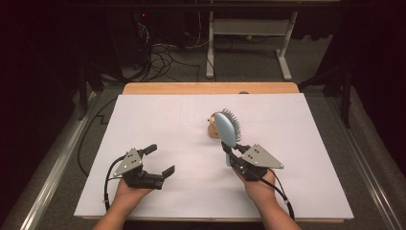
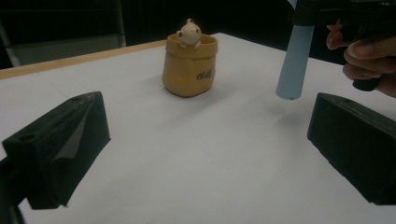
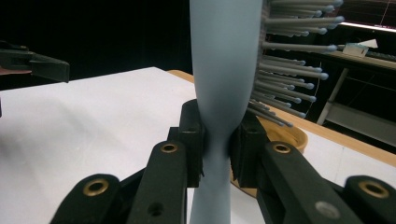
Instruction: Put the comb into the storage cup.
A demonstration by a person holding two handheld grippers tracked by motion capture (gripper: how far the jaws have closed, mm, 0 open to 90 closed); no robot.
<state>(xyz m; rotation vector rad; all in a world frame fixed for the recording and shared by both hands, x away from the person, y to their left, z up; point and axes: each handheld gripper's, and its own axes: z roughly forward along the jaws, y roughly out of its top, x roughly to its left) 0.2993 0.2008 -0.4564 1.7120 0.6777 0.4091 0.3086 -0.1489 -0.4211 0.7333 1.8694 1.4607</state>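
Note:
A pale blue hairbrush (image 1: pixel 226 125) with grey bristles stands nearly upright above the white sheet, its handle clamped in my right gripper (image 1: pixel 229 149). In the right gripper view both pads press the narrow neck of the hairbrush (image 3: pixel 224 70), and the bristles point right. Just behind the brush sits a small tan pot (image 1: pixel 211 130) with a little cream figure on its rim, partly hidden by the brush head. My left gripper (image 1: pixel 160 159) rests low at the front left, open with nothing in it. Its own view looks between the wide jaws at the pot (image 2: pixel 189 70) and the brush handle (image 2: pixel 293 65).
A white sheet (image 1: pixel 167 120) covers most of the wooden table (image 1: pixel 210 88). Beyond the far edge are white desk legs (image 1: pixel 209 48) and loose cables (image 1: pixel 163 57) on a dark floor. Metal rails run along both sides of the table.

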